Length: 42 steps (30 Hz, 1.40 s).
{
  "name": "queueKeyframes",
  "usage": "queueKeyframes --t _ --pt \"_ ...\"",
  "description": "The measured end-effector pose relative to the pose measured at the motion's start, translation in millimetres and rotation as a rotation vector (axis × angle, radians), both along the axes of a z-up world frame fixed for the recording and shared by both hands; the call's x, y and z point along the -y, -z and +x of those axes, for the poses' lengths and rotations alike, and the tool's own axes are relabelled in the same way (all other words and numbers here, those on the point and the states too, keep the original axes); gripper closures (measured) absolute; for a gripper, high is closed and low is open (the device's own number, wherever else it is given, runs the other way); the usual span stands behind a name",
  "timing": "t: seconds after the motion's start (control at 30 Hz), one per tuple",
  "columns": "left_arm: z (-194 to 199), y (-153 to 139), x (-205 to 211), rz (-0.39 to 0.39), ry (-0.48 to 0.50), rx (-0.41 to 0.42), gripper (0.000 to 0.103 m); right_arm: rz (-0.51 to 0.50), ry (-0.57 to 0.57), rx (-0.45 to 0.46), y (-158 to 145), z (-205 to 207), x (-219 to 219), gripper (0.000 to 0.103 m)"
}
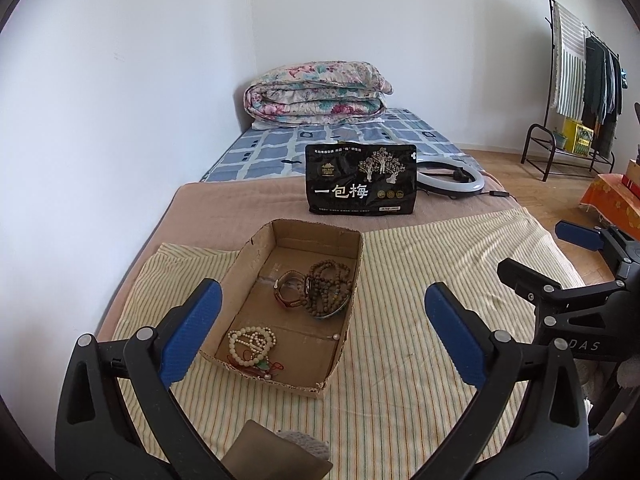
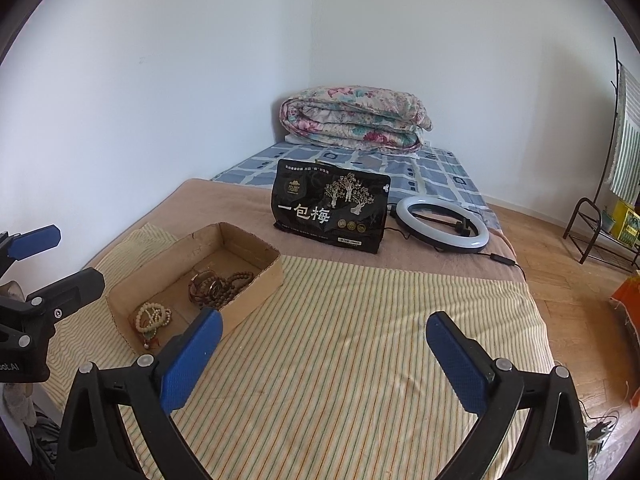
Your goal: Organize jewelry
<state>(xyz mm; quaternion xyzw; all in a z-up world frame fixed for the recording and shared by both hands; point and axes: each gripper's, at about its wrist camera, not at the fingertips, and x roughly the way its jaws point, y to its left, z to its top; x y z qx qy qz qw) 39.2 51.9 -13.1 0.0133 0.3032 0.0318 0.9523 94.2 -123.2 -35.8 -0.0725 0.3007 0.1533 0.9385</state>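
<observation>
Box point(image 1: 288, 304) of beads sits just ahead of the left hand-held gripper point(image 1: 324, 328), nearer than the right hand-held gripper point(image 2: 324, 356); both are wide open, holding nothing.

The low bed point(image 2: 420, 380) is covered at its near end by a cream striped cloth point(image 2: 360, 340), with a tan blanket point(image 2: 224, 204) beyond and a blue checked sheet point(image 2: 440, 176) farthest off. On the striped cloth, ahead and left of the right claw point(image 2: 324, 356), sits an open brown cardboard box point(image 2: 256, 292). Farther ahead on the tan blanket stand a black printed pouch point(image 2: 332, 212) and, just right of it, a white ring light point(image 2: 442, 224). A folded floral quilt point(image 2: 356, 120) lies on the sheet.
</observation>
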Motion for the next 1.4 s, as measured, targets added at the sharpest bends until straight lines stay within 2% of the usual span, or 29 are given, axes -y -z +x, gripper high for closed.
queueKeyframes --t 1.4 --pt "-0.6 0.8 -4.8 0.012 -0.008 0.006 0.000 -0.018 0.007 -0.013 4.7 2.1 0.9 0.000"
